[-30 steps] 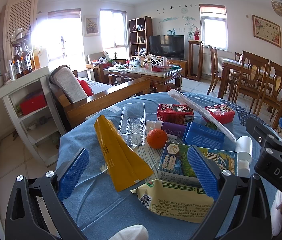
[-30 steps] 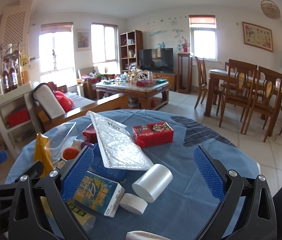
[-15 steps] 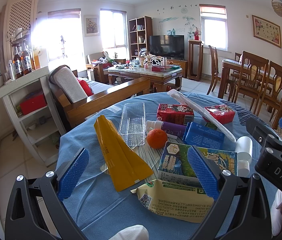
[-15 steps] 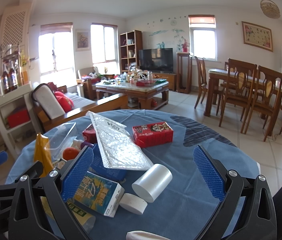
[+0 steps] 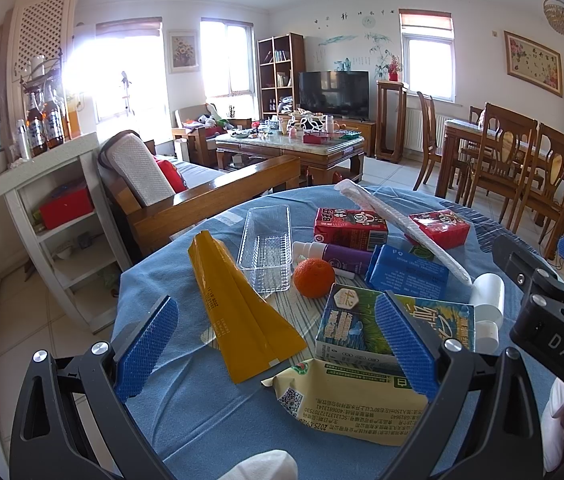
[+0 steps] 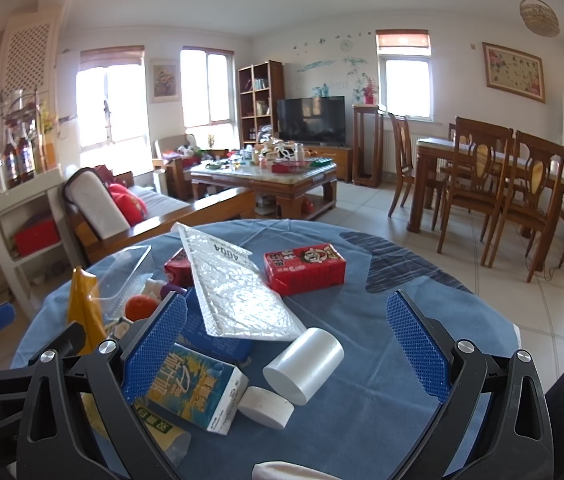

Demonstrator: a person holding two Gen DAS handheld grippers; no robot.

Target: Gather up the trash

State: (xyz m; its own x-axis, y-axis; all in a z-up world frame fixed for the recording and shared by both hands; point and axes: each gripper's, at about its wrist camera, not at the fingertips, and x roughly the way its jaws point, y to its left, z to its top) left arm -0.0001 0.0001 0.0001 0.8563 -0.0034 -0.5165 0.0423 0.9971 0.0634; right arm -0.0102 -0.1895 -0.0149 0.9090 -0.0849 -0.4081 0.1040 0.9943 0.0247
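Note:
Trash lies on a round table with a blue cloth point(image 5: 186, 408). In the left wrist view I see a yellow wrapper point(image 5: 238, 312), a clear plastic tray point(image 5: 268, 248), an orange point(image 5: 314, 278), a blue-green carton point(image 5: 358, 328), a pale pouch point(image 5: 346, 400) and red cartons point(image 5: 348, 228). My left gripper point(image 5: 278, 344) is open above the near edge, empty. In the right wrist view my right gripper point(image 6: 286, 348) is open and empty over a white cylinder point(image 6: 304, 364), a white cap point(image 6: 266, 406) and a bubble mailer point(image 6: 238, 292); a red carton point(image 6: 304, 268) lies beyond.
A blue pack point(image 5: 408, 272) and a purple bottle point(image 5: 342, 254) lie mid-table. Beyond the table are a wooden sofa point(image 5: 210, 196), a white shelf point(image 5: 54, 216), a coffee table point(image 6: 266, 180) and dining chairs point(image 6: 482, 188). The right gripper's body point(image 5: 550, 320) sits at the left view's right edge.

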